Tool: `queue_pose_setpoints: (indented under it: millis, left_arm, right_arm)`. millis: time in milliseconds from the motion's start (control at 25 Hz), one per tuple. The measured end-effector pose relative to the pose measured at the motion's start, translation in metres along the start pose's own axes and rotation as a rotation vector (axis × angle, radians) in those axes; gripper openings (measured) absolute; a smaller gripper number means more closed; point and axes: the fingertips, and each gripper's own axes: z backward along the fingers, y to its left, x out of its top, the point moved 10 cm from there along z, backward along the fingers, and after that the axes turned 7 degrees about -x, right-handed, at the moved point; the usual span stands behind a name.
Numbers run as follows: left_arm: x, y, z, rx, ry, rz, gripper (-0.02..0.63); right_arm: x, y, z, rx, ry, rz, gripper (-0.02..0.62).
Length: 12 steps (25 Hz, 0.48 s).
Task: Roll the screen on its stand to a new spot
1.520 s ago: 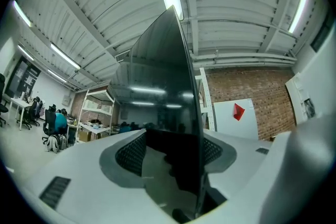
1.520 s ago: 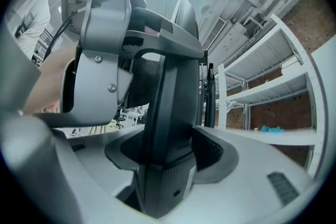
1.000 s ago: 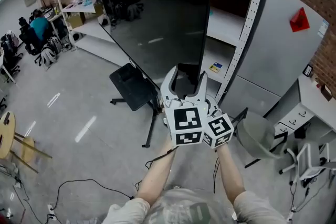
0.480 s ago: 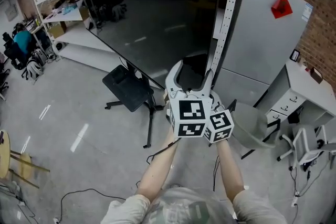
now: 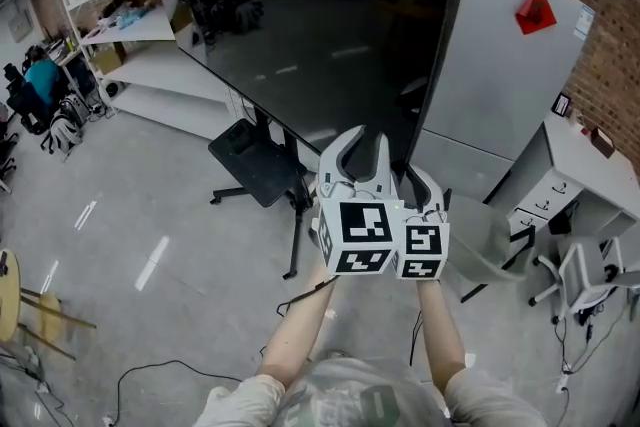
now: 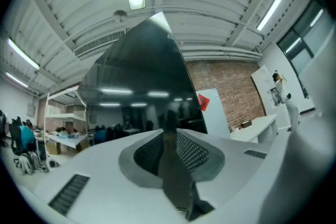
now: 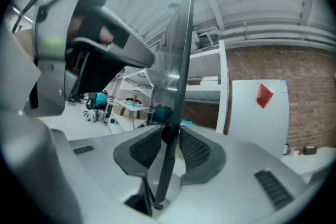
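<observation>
The big dark screen [image 5: 330,45] stands tilted on a black stand [image 5: 296,215] with a small black shelf [image 5: 250,170]. Both grippers are side by side at its lower right edge. My left gripper [image 5: 360,143] has its jaws closing, and its pads press on the screen's edge [image 6: 173,181], which fills the gap at my left gripper [image 6: 169,136]. My right gripper [image 5: 418,177] sits just right of it with jaws closing. The thin screen edge [image 7: 178,60] runs between the pads of my right gripper [image 7: 169,136] with a slim gap still showing.
A grey chair [image 5: 480,250] stands right of my arms, with a white desk [image 5: 590,195] beyond it. A white panel with a red triangle [image 5: 500,65] stands behind the screen. Shelving [image 5: 120,5] is at far left, with cables [image 5: 160,355] and a wooden stool [image 5: 10,265] on the floor.
The left jaws have narrowed onto the screen's edge. The screen's right edge has shifted right in the head view and now covers the white shelf upright.
</observation>
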Motion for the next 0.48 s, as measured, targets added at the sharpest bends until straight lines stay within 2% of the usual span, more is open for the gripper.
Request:
queue_pose_setpoints:
  millis: [40, 120, 200, 280, 480]
  left_arm:
    - [0.002, 0.005, 0.004, 0.023, -0.006, -0.010, 0.066]
    - [0.005, 0.017, 0.011, 0.038, -0.028, 0.016, 0.044]
    - [0.006, 0.030, 0.019, 0.049, -0.054, 0.062, 0.037]
    - [0.007, 0.040, 0.028, 0.075, -0.073, 0.083, 0.031]
    - [0.011, 0.057, 0.056, 0.144, -0.131, 0.091, 0.020]
  right_arm:
    - [0.007, -0.002, 0.007, -0.042, -0.034, -0.013, 0.104]
    - [0.024, -0.002, 0.023, -0.063, -0.133, -0.061, 0.039]
    - [0.044, 0.007, 0.037, -0.008, -0.240, -0.087, 0.034]
    - [0.062, 0.022, 0.041, 0.055, -0.300, -0.058, 0.031]
    - [0.080, 0.052, 0.025, 0.182, -0.337, -0.101, 0.031]
